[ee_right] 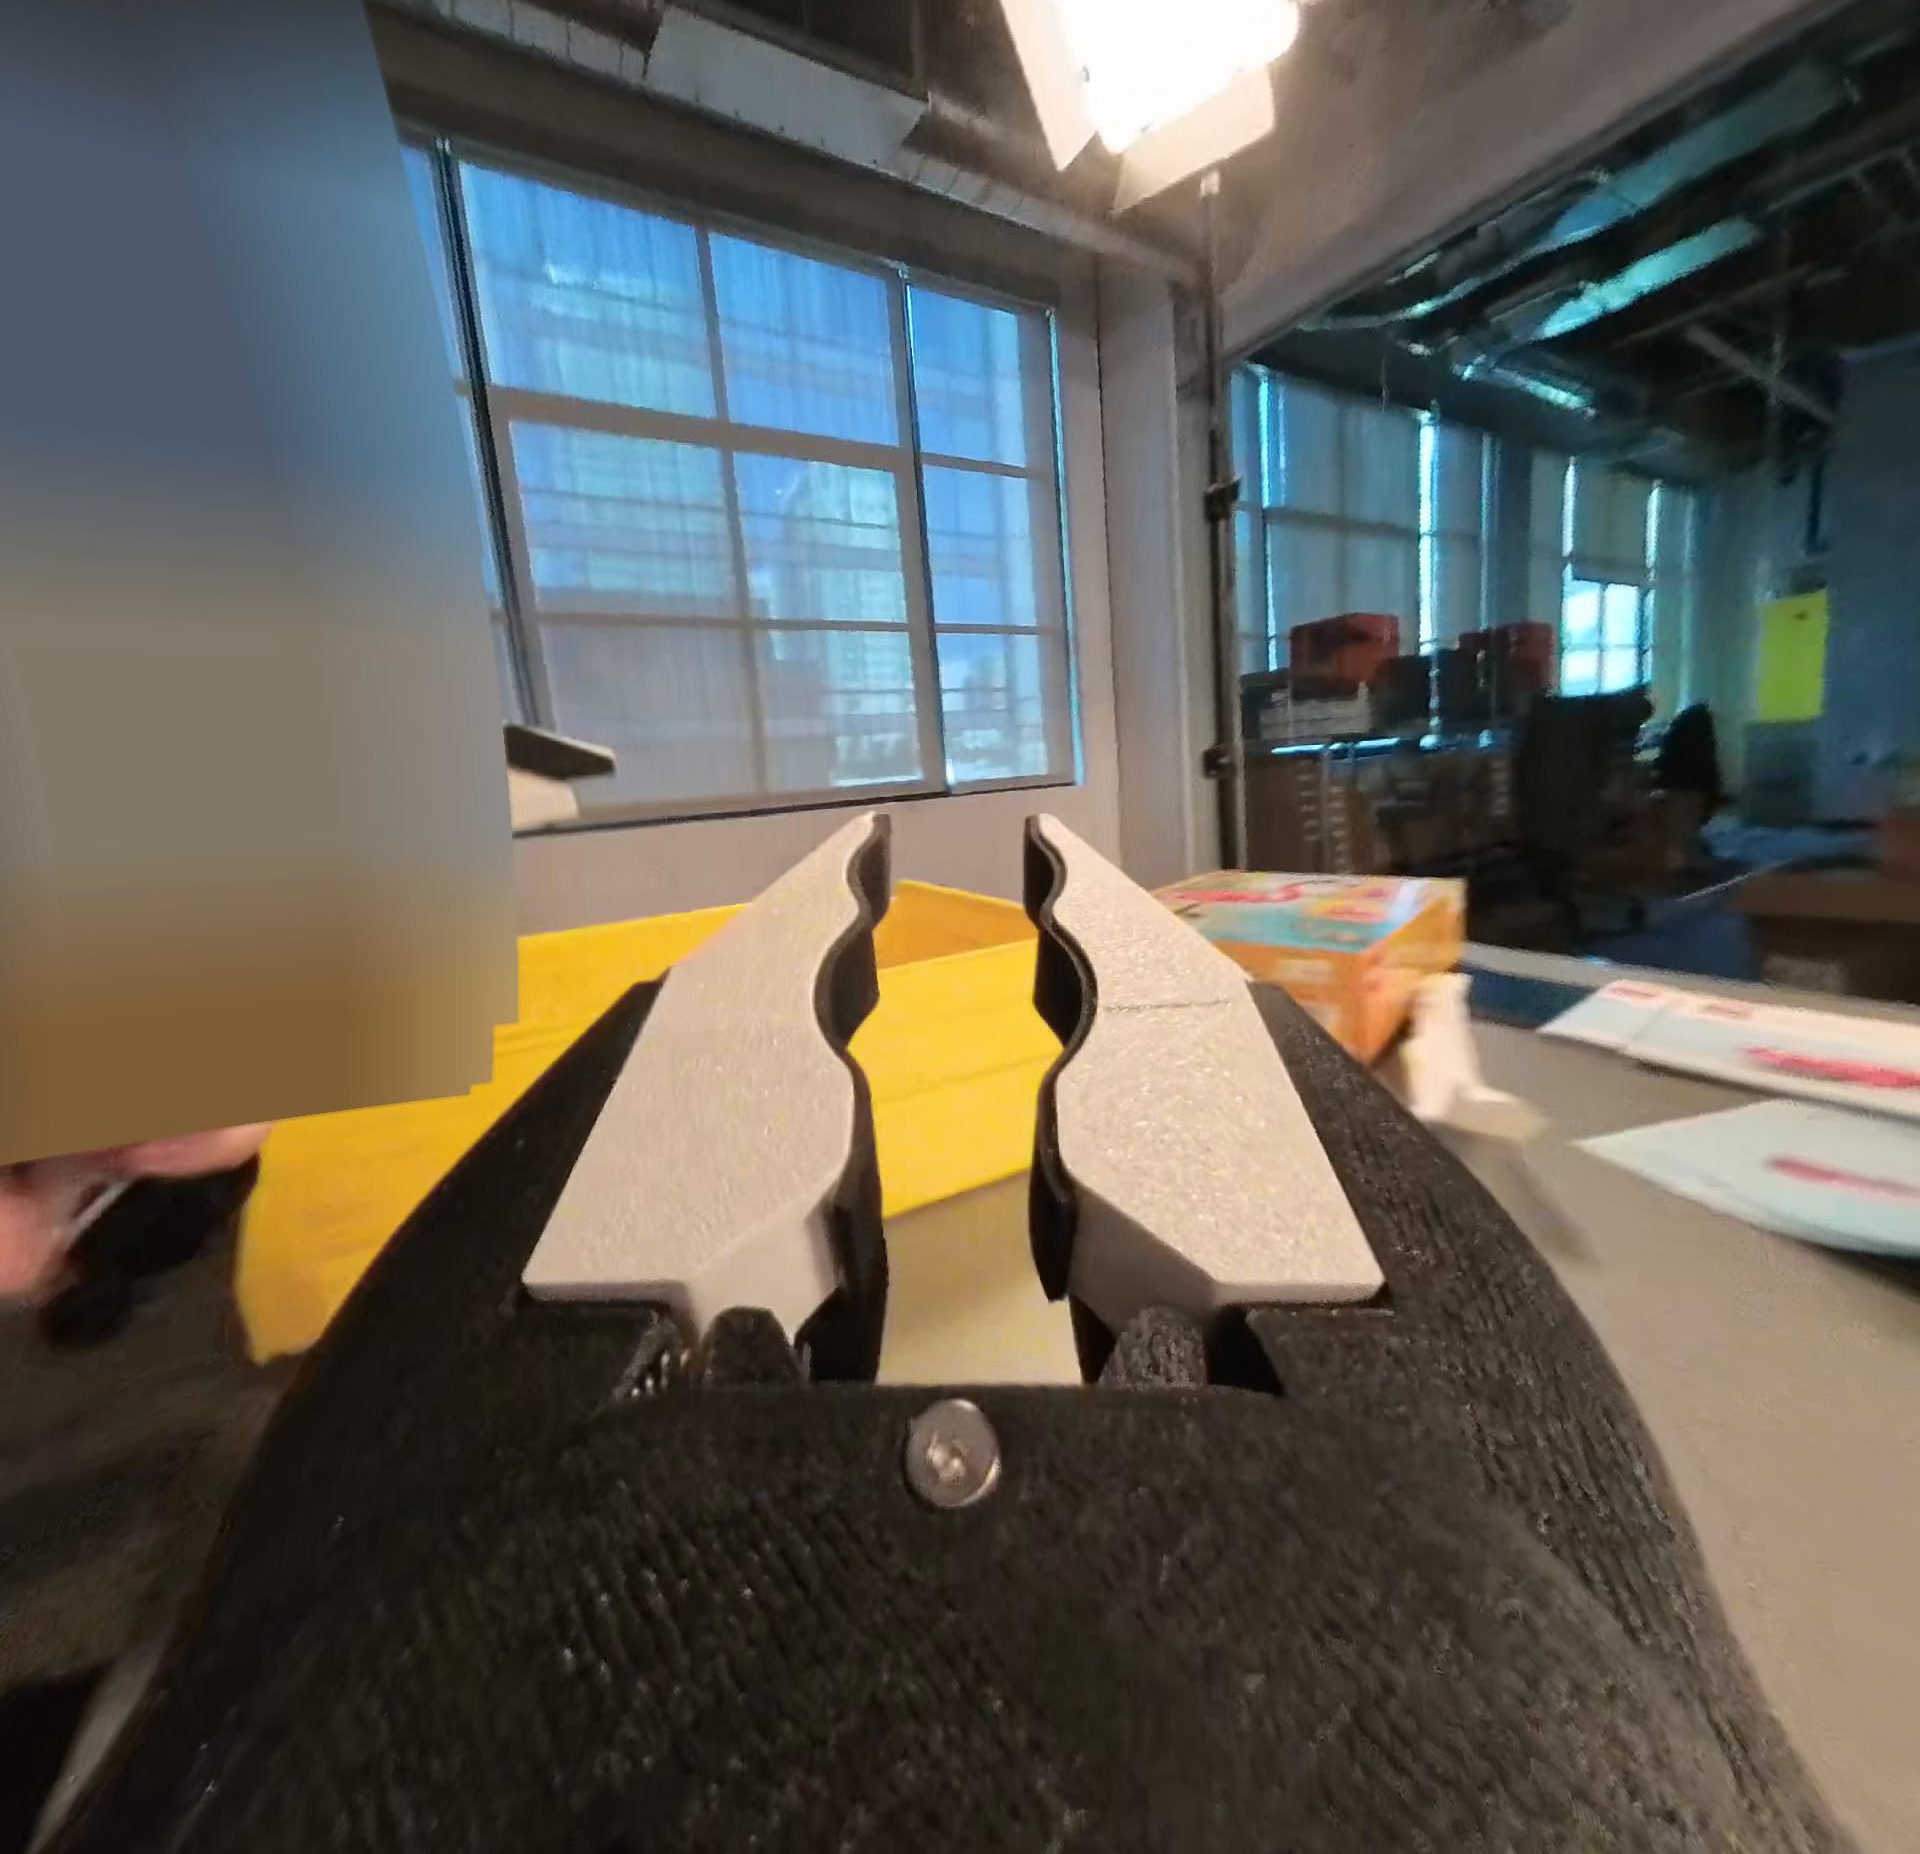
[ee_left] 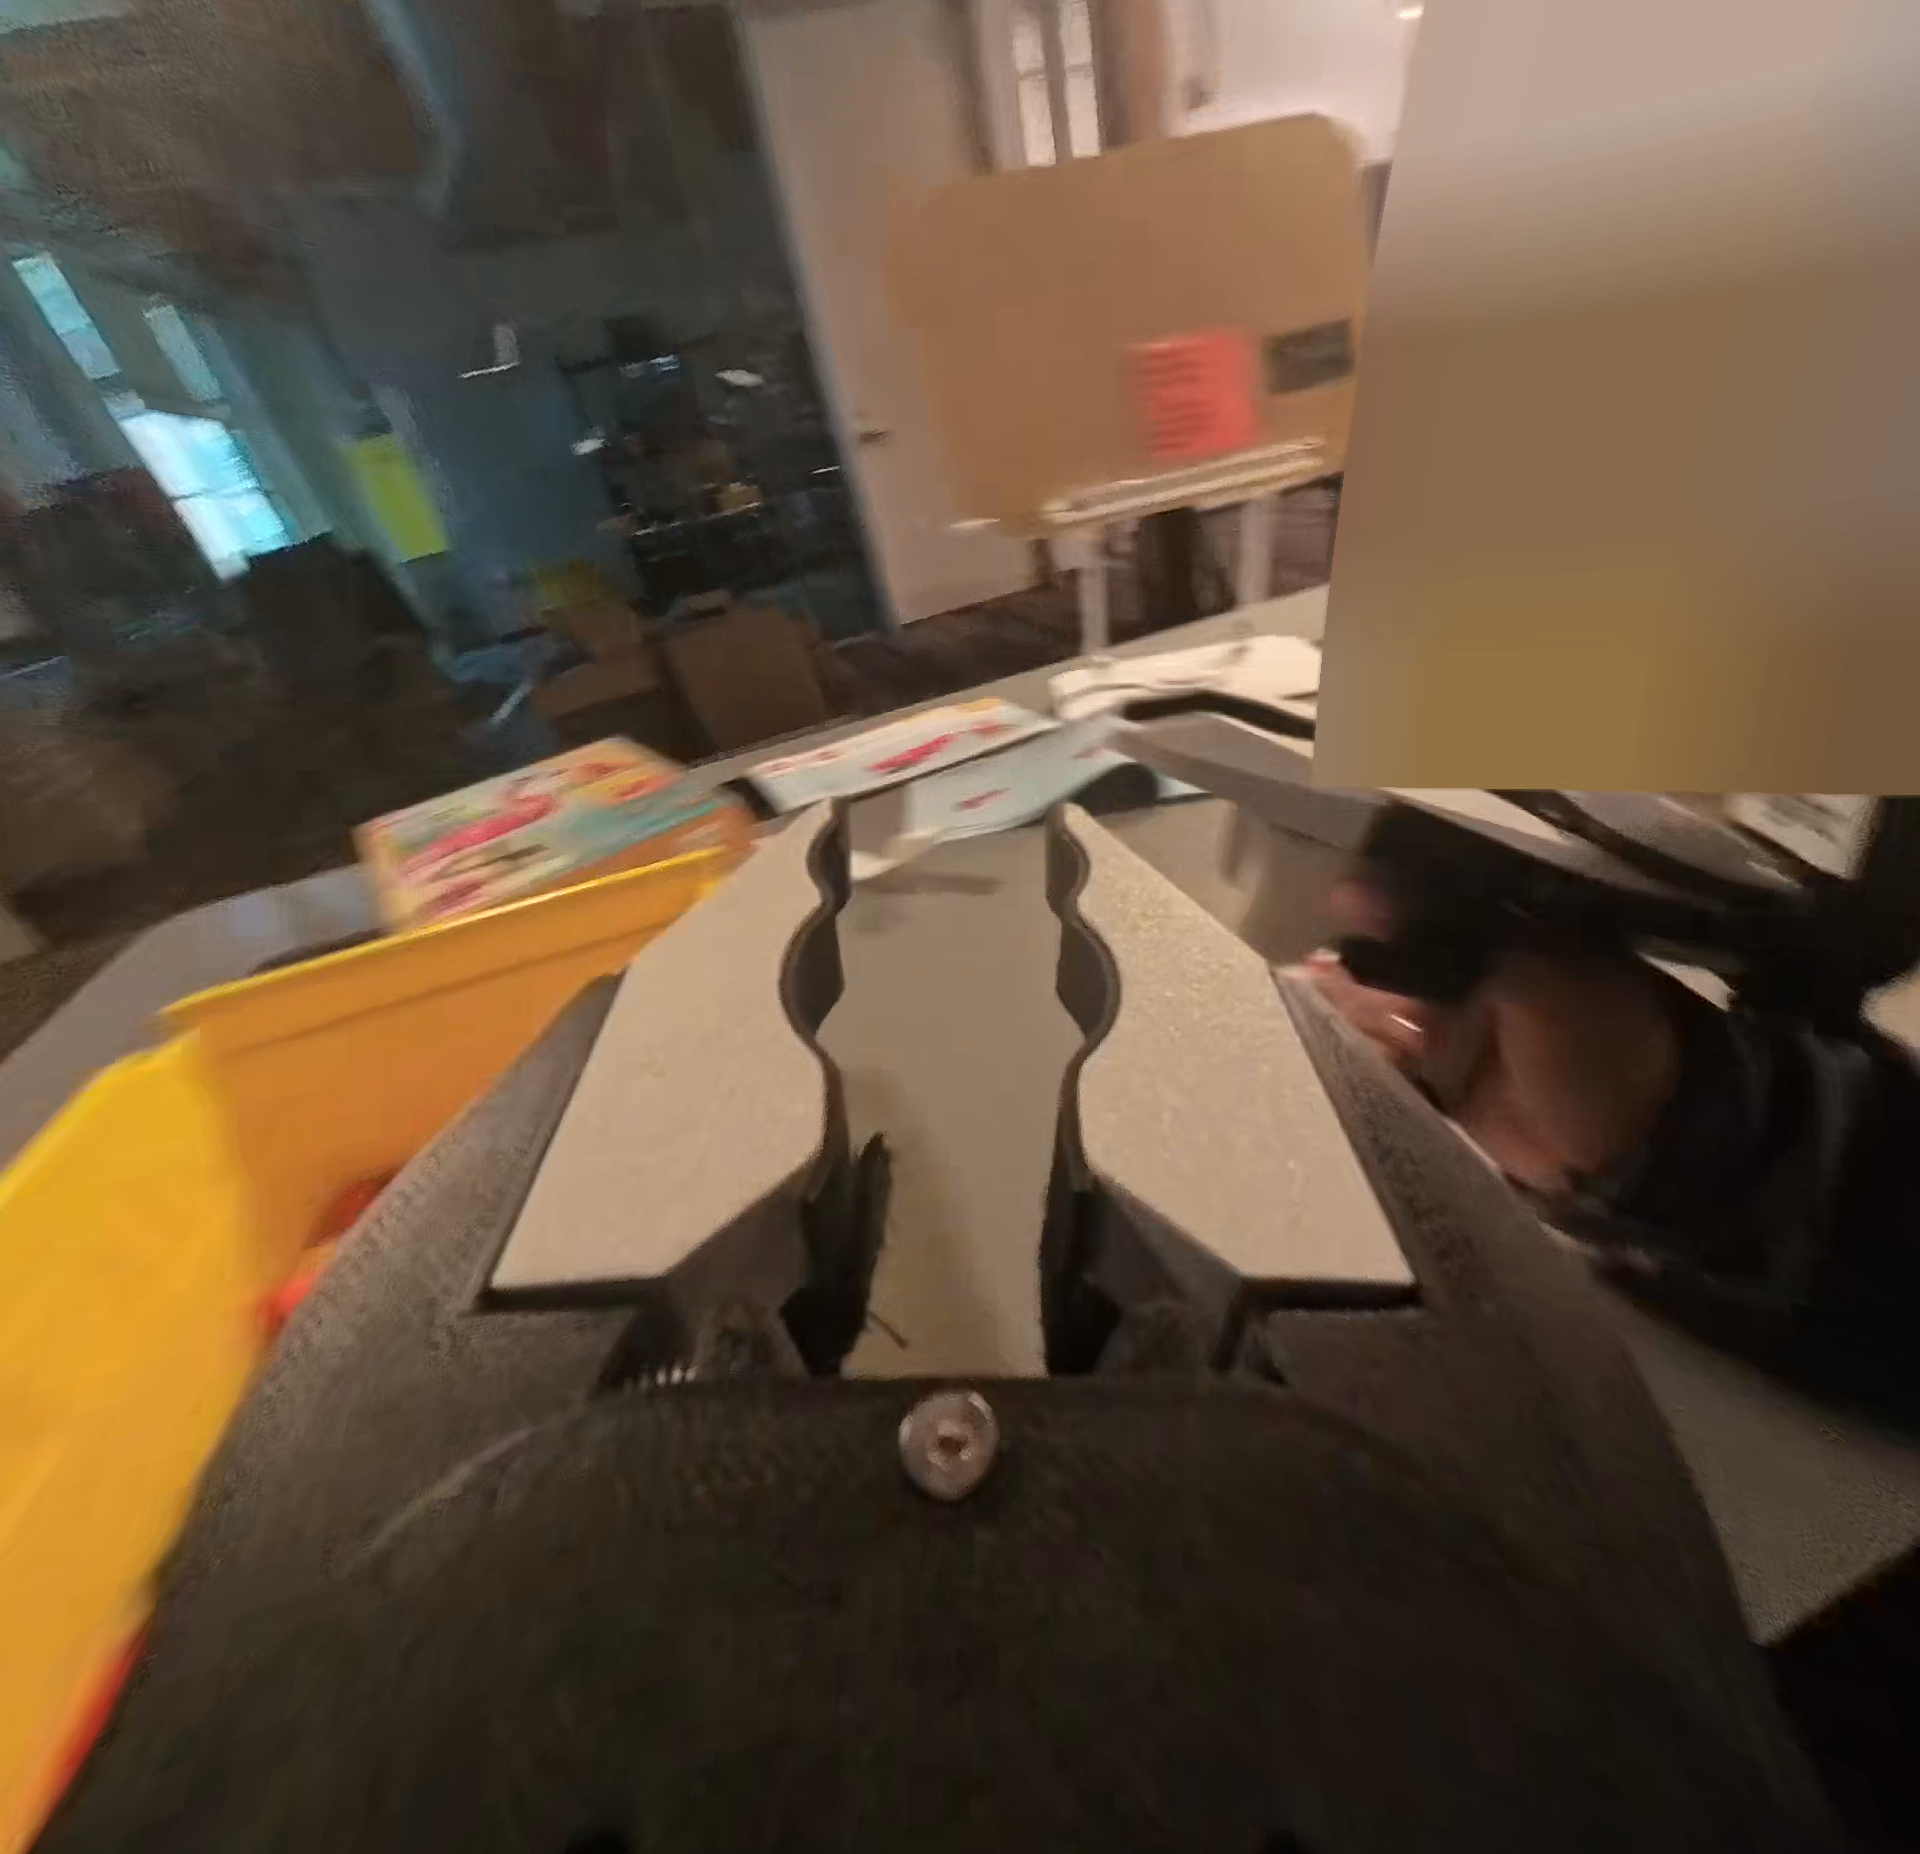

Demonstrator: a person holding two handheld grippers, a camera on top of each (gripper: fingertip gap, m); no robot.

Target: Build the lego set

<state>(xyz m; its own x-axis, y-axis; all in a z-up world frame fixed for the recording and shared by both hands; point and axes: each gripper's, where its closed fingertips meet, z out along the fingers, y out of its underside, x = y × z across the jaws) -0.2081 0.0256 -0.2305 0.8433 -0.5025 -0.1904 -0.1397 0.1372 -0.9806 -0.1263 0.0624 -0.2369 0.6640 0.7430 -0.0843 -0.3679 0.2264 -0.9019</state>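
Both of my grippers are raised above the grey table (ee_right: 1714,1441) with nothing in them. On the left gripper (ee_left: 948,828) I see the two grey fingers (ee_left: 717,1035) standing apart, with only bare tabletop showing through the gap. On the right gripper (ee_right: 956,828) the fingers (ee_right: 748,1056) are also parted, a little narrower, and between them I see only the yellow bin (ee_right: 935,1056) behind and a strip of table below; no pad presses on anything.

Nearest my left gripper is that same yellow bin (ee_left: 416,1015), just beside its left finger, with something orange-red inside that I cannot make out through the blur. Beyond the bin sits a colourful printed box (ee_left: 551,828), and ahead of the fingertips lie pale blue printed sheets (ee_left: 935,755). To the right I see a person's hand (ee_left: 1538,1077) on a dark handle.

From my right gripper the printed box (ee_right: 1351,931) stands just right of the fingertips, near the bin's far corner, and the sheets (ee_right: 1766,1066) lie flat farther right, with a small white crumpled scrap (ee_right: 1455,1056) between box and sheets.
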